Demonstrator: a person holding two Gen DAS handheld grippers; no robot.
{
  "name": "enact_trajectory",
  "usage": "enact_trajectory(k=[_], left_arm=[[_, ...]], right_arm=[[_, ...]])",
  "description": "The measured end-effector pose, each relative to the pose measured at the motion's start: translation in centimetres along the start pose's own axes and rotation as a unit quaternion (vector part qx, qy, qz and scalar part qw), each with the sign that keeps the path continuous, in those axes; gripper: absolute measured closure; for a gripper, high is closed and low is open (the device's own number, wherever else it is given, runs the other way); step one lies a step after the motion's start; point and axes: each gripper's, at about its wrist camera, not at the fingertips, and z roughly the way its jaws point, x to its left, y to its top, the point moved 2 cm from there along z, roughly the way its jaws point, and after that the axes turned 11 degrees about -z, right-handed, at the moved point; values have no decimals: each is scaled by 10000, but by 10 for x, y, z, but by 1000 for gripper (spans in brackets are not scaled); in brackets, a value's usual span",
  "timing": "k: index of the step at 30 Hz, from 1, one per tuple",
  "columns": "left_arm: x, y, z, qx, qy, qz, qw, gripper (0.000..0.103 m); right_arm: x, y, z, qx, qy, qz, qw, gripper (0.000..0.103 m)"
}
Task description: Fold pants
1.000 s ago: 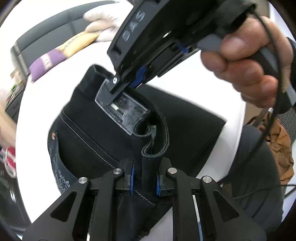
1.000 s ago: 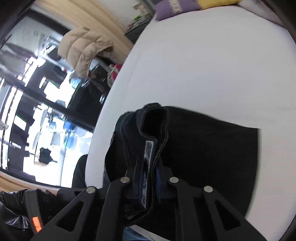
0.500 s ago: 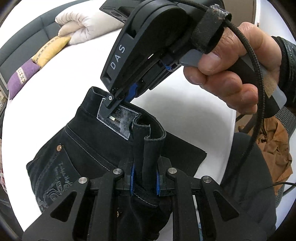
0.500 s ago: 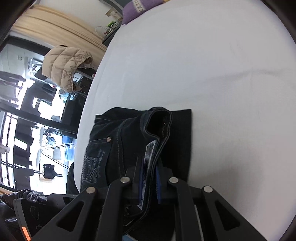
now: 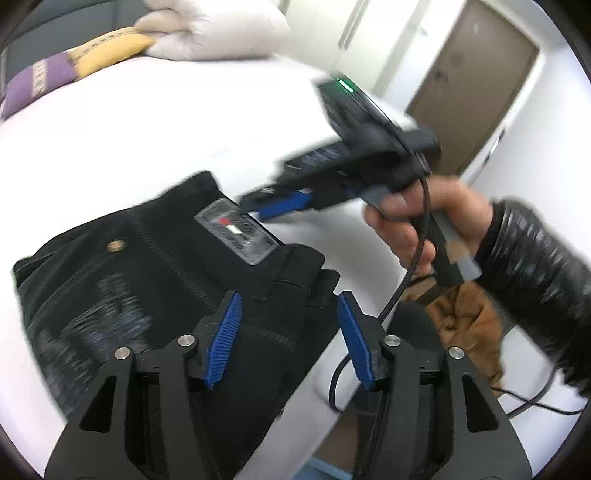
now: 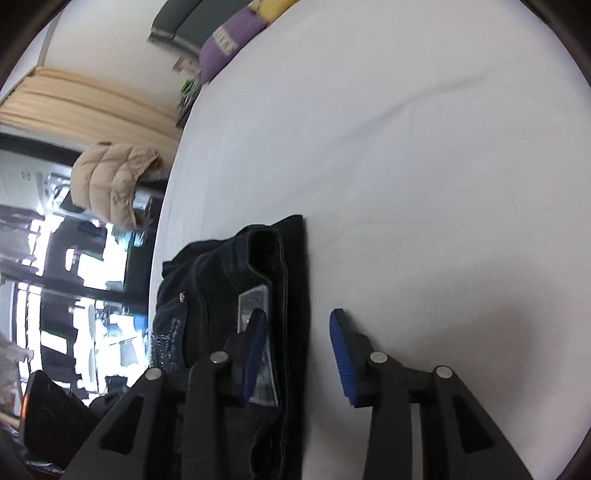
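Black folded pants (image 5: 155, 280) with a grey waist label (image 5: 236, 230) lie flat on the white bed (image 5: 184, 140). My left gripper (image 5: 290, 339) hovers over the near waistband. Its jaws are opening, the cloth lies beneath them and the blue pads press on nothing. A hand (image 5: 424, 229) holds my right gripper (image 5: 280, 205) just past the label, to the right. In the right wrist view the pants (image 6: 221, 295) lie at lower left. The right gripper (image 6: 298, 350) is opening over their right edge, and its pads (image 6: 341, 354) are clear of the cloth.
A white pillow (image 5: 214, 33), a yellow cushion (image 5: 110, 55) and a purple cushion (image 6: 229, 40) sit at the bed's far end. A brown door (image 5: 472, 81) and a brown bag (image 5: 469, 321) are to the right. A beige puffer jacket (image 6: 114, 181) hangs beyond the bed's left edge.
Both grippers, earlier shut on the raised waistband, have let go and spread their jaws. The pants have dropped flat onto the bed. The right gripper has drawn back to the right.
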Motion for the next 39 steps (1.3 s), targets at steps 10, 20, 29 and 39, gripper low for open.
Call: enact_trajectory(k=[10,20,29,39], left_arm=[[108,15,-12,-193,1109,-1044,9881,69],[134,13,19,233,1677,-909,9814,71],[125,-6,15,162,1732,-916,9805,71],[89,-34,2,230,1565,-648,9853,71]], right_arm=[[93,-33,20,416,396,-849,9947,93],[69,-69,28,404,269,-144,9987,103],[57,-84,15,140,207,19,9997,103],[48,-118,-4,-172,284,278,9991,103]])
